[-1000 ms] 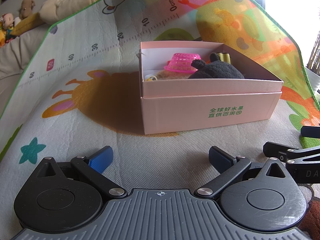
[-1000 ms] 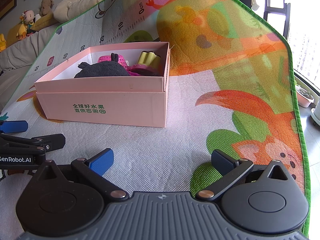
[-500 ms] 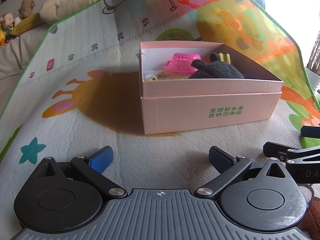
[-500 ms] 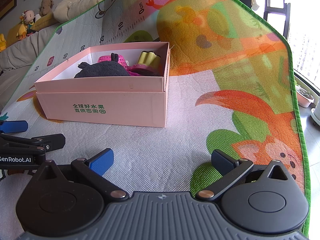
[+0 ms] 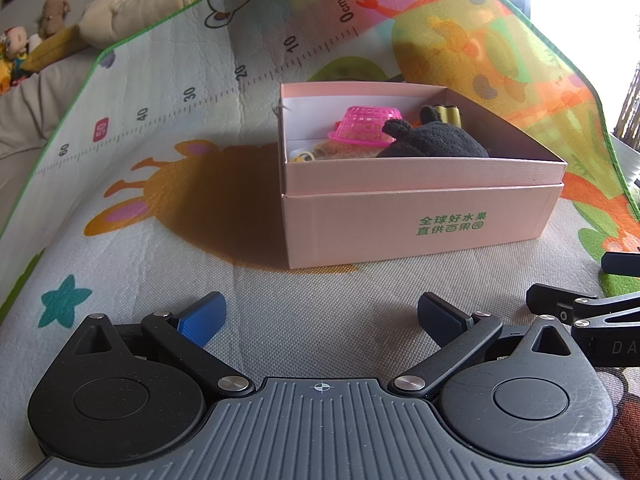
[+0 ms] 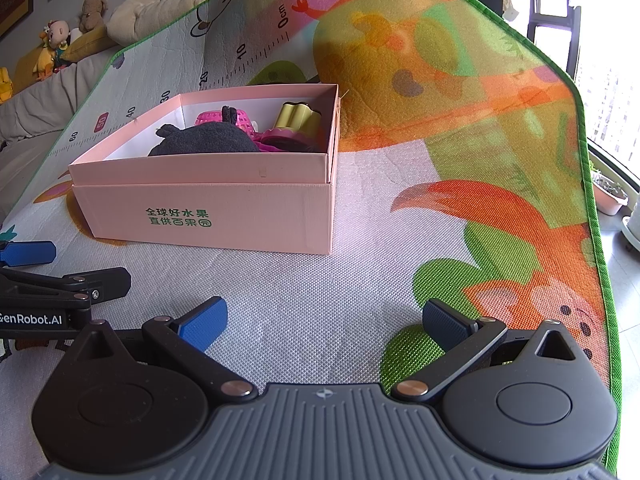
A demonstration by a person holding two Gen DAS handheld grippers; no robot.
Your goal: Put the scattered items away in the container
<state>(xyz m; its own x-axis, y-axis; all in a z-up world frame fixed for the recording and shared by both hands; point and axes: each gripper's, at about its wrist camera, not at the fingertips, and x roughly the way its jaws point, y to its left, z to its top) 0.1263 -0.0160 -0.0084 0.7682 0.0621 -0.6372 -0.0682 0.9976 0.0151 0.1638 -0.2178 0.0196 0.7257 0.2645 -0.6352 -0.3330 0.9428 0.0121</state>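
A pink cardboard box (image 5: pixel 420 224) (image 6: pixel 208 216) with green print stands on the play mat. Inside it lie a dark plush toy (image 5: pixel 436 144) (image 6: pixel 204 140), a pink toy basket (image 5: pixel 366 125) (image 6: pixel 240 120), a gold-green object (image 6: pixel 298 118) (image 5: pixel 448 114) and a tan item (image 5: pixel 340 152). My left gripper (image 5: pixel 320 314) is open and empty, low over the mat in front of the box. My right gripper (image 6: pixel 322 320) is open and empty, in front of the box's right corner. Each gripper shows at the edge of the other's view.
The colourful play mat (image 6: pixel 460 140) with a printed ruler covers the floor. Plush toys and a cushion (image 6: pixel 156 12) lie on a sofa at the back left. The mat's green edge (image 6: pixel 592 200) runs along the right, with plant pots (image 6: pixel 608 196) and a window beyond.
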